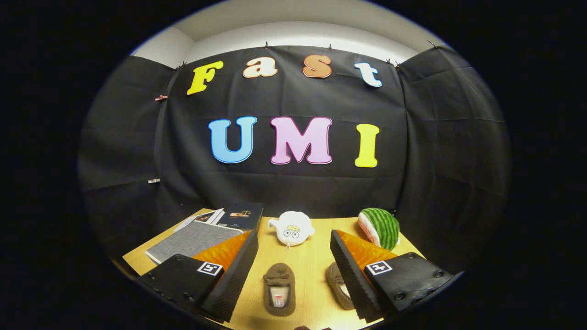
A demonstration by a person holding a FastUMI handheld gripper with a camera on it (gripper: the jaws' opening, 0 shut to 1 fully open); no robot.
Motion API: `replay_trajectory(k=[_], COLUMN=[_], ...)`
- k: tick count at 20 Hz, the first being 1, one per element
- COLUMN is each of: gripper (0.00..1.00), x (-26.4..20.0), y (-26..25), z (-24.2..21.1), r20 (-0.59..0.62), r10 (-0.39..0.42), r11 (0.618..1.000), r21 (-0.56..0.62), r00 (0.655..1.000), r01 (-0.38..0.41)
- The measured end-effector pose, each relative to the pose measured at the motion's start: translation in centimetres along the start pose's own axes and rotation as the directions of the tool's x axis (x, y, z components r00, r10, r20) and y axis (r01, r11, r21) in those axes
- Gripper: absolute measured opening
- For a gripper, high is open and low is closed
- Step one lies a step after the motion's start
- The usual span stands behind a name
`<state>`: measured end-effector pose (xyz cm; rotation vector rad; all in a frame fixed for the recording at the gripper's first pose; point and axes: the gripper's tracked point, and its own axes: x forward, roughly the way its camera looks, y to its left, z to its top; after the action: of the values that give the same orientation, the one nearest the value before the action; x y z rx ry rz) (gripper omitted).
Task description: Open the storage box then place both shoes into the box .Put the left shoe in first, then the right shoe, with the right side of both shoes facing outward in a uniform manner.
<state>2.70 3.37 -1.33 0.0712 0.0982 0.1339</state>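
Two small brown shoes lie on the wooden table [307, 256]. One shoe [279, 289] rests between my fingers, toe pointing away, its pale insole showing. The other shoe [338, 285] sits against the inner side of my right finger and is partly hidden by it. My gripper [293, 256] hovers above the table, open wide, with nothing held. A grey fabric-covered storage box [192, 240] with its lid down stands beyond my left finger.
A dark book [240, 215] and papers lie behind the grey box. A white plush toy [291, 228] sits ahead of the fingers at the table's middle. A watermelon-slice plush [379, 227] is beyond the right finger, near the back wall.
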Motion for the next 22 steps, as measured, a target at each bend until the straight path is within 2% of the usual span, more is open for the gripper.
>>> replay_trajectory(k=[3, 5, 8, 11, 14, 21, 22], gripper=[0.97, 0.98, 0.98, 0.98, 0.98, 0.98, 0.98], x=[1.0, 1.9, 2.8, 3.8, 4.9, 4.8, 4.9], y=[1.3, 2.5, 4.8, 6.0, 8.0, 12.9, 13.2], z=[-0.9, -1.4, -3.3, -5.8, -7.6, -15.1, -16.0], r20=[-0.064, -0.108, -0.21, -0.297, -0.349, -0.439, -0.437], r10=[0.07, 0.146, 0.281, 0.38, 0.479, 0.684, 0.699], r11=[0.996, 0.984, 0.936, 0.873, 0.809, 0.668, 0.649], r21=[0.063, 0.123, 0.278, 0.428, 0.531, 0.697, 0.72], r00=[0.996, 0.983, 0.937, 0.876, 0.805, 0.583, 0.566], r01=[-0.066, -0.132, -0.218, -0.233, -0.252, -0.259, -0.246])
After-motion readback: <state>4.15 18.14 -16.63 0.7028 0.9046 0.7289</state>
